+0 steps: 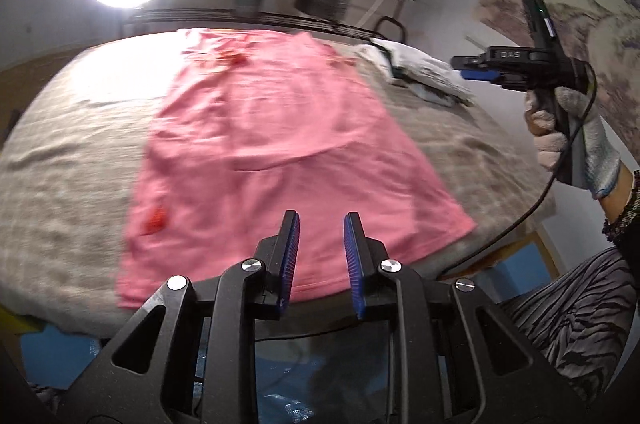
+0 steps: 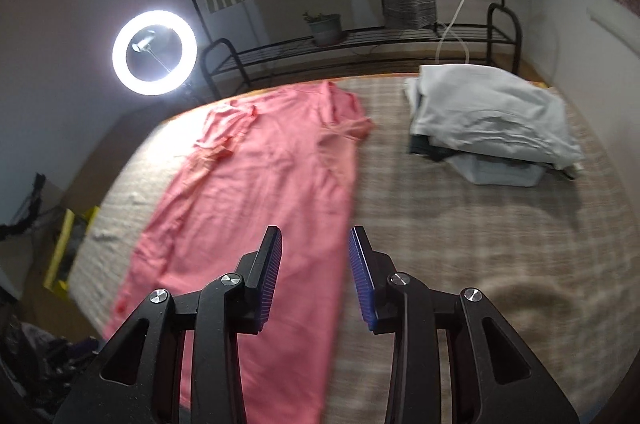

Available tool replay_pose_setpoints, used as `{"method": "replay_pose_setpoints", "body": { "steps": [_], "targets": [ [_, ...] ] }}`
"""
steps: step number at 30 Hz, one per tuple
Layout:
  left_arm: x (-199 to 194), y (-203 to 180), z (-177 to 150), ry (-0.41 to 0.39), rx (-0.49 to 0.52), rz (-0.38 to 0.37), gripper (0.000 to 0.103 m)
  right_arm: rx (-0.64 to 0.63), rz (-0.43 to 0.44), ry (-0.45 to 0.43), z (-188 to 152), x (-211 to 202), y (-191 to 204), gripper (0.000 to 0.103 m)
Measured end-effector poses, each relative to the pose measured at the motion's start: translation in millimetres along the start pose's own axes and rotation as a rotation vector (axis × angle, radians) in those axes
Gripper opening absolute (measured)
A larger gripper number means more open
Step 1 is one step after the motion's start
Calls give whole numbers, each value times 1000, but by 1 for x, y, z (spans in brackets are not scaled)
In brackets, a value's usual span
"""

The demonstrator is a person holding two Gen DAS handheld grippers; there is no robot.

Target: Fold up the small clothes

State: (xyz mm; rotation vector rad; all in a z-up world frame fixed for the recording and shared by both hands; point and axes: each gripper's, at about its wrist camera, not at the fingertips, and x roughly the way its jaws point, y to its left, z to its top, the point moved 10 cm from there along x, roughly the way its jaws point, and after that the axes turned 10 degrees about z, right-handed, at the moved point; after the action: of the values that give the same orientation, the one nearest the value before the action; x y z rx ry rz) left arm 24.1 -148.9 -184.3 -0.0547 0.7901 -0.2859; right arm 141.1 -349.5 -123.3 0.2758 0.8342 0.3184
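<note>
A pink T-shirt [image 1: 272, 151] lies spread flat on the grey-covered table [image 1: 68, 159], its collar at the far end. It also shows in the right wrist view [image 2: 256, 191]. My left gripper [image 1: 321, 220] is open and empty, held above the shirt's near hem. My right gripper [image 2: 315, 236] is open and empty, above the shirt's right edge. In the left wrist view the right gripper [image 1: 472, 67] hangs in the air at the right, held by a gloved hand [image 1: 576, 139].
A pile of folded grey clothes [image 2: 492, 115] sits at the table's far right. A ring light [image 2: 154, 52] stands past the far left edge. A black metal rack [image 2: 360, 39] with a plant pot runs behind the table.
</note>
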Motion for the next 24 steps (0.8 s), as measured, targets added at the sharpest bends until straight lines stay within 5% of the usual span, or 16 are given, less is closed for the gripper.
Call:
{"method": "replay_pose_setpoints", "body": {
  "steps": [8, 13, 20, 22, 23, 24],
  "targets": [
    [37, -99, -4, 62, 87, -135, 22, 33, -26, -7, -21, -28, -55, 33],
    [60, -155, -13, 105, 152, -198, 45, 114, -14, -23, -27, -39, -85, 34],
    [98, -185, -34, 192, 231, -125, 46, 157, 20, -18, -25, -33, -98, 34],
    [107, -181, -34, 191, 224, -100, 35, 173, 53, -18, -21, -27, -96, 34],
    [109, -177, -32, 181, 227, -79, 13, 182, 74, -16, -17, -22, -93, 34],
    [112, -174, -31, 180, 233, -65, 2, 186, 85, -14, -14, -18, -92, 34]
  ]
}}
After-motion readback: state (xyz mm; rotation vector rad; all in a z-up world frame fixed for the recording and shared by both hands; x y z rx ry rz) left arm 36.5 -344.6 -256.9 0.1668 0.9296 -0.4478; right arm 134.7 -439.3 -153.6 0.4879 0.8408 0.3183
